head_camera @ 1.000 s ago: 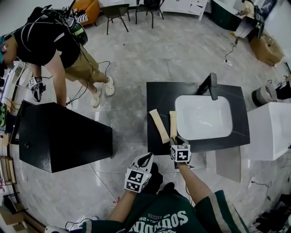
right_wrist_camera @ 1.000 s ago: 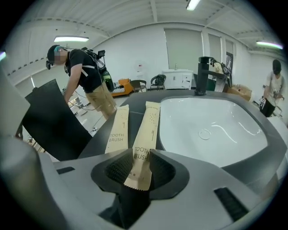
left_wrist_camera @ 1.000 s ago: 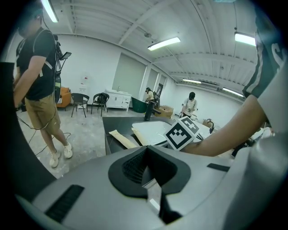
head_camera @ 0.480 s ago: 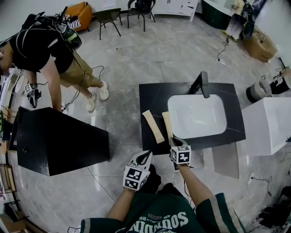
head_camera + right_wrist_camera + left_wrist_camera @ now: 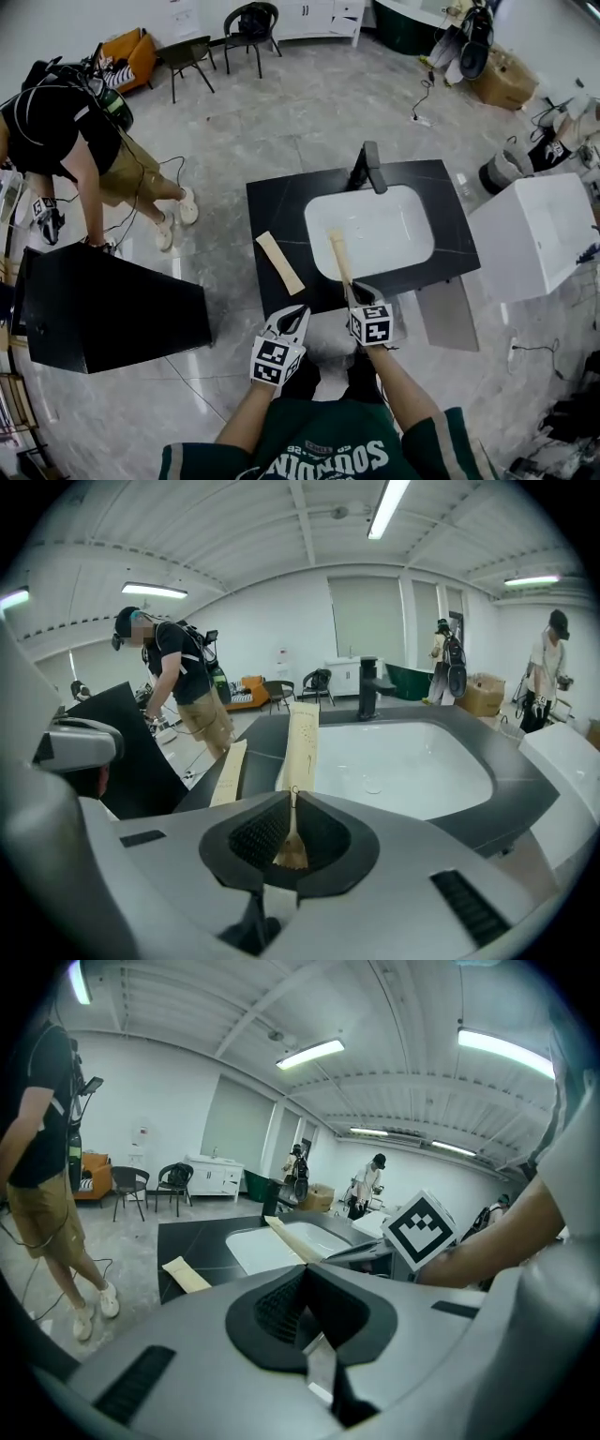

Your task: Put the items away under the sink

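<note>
The right gripper [image 5: 349, 291], its jaws just closed, pinches the near end of a tan packet [image 5: 337, 255] slanting over the sink's [image 5: 384, 230] front-left rim. Held only by its end, it could slip into the basin. The left gripper [image 5: 294, 319], in front of the sink, is closed and empty.

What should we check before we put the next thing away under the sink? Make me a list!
1. Right gripper holds the tan packet: ok. Its fingers have just been closing and pinch the packet's end.
2. Packet clear of the countertop: ok. It juts over the sink.
3. Left gripper free: ok. It is shut with nothing in it.
4. Second packet ready: ok. It lies flat on the countertop.
5. Cupboard under the sink open: cannot tell.
</note>
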{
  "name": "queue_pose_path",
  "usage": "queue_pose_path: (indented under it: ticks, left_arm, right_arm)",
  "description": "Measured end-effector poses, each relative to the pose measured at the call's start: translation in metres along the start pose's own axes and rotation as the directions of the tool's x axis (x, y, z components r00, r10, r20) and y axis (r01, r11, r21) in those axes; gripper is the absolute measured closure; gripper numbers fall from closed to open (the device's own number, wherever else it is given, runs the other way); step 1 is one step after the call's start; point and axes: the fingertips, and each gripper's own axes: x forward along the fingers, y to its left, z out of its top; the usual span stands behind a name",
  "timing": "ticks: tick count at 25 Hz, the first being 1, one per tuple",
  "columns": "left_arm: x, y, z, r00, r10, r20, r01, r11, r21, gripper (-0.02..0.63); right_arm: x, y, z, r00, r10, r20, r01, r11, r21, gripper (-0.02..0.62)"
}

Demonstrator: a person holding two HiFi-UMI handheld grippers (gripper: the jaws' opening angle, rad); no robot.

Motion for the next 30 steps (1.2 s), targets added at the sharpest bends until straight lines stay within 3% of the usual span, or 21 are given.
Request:
queue_pose_path:
  ticks: [9,19,30]
  left_arm:
    - [0.065,-0.085,0.020,1.000,0.008,-0.006,-0.008,1.000,0.017,0.595]
    - [0.140,-0.160,0.046,0.988,0.153,0.024,-0.153,0.988,-0.008,0.595]
    - [0.156,-0.202,0.029,0.984,0.177,0.012,-0.177,0.984,0.006,0.595]
  right_arm:
    - [-0.054,-0.089,-0.006,0.999,-0.003,0.034,0.003,1.000,0.004,0.540]
    - [-0.084,-0.191,0.006,0.996,0.081,0.039,-0.076,0.991,-0.111,0.540]
    - [-0.114,-0.238,-0.031,0.994,0.091,0.054,-0.085,0.991,-0.105,0.540]
